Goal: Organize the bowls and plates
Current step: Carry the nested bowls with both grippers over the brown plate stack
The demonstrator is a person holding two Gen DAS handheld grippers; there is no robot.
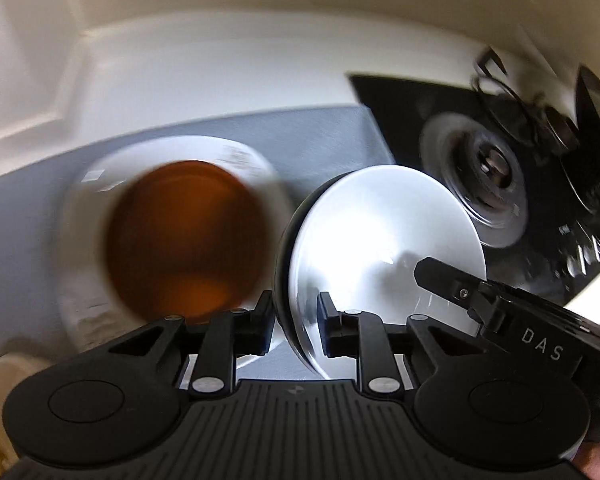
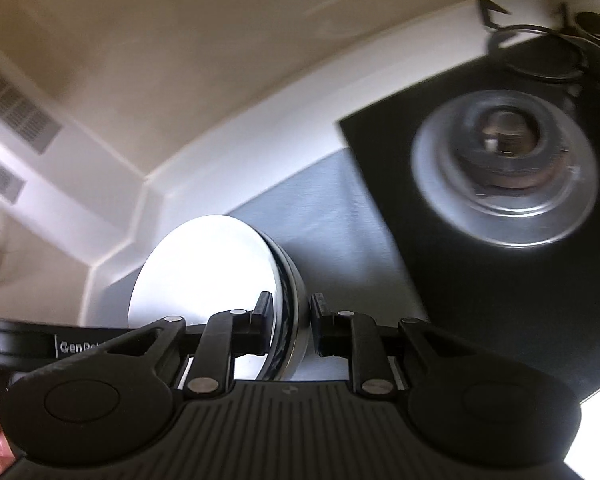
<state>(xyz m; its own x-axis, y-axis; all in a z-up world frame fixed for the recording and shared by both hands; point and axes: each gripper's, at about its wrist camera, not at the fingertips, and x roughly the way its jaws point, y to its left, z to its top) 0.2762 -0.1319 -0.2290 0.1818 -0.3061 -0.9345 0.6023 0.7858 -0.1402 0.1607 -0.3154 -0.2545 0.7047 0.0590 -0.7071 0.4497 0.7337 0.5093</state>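
Note:
A bowl (image 1: 380, 232), white inside and dark outside, hangs tilted on edge above the grey counter (image 1: 320, 140). My left gripper (image 1: 294, 320) is shut on its near rim, with the wall pinched between the pads. From the right, my right gripper's fingers (image 1: 440, 280) reach onto the same bowl. In the right wrist view the bowl (image 2: 204, 264) has its wall clamped in my right gripper (image 2: 291, 328), which is shut on it. To the left of the lifted bowl, a brown bowl (image 1: 188, 236) sits on a white plate (image 1: 244, 156), blurred.
A black hob (image 2: 460, 280) with a silver burner (image 2: 504, 176) lies to the right, also the burner (image 1: 484, 184) in the left wrist view. A wire pan support (image 2: 540, 52) stands at the back right. A white ledge (image 2: 260, 152) and cream wall close off the back.

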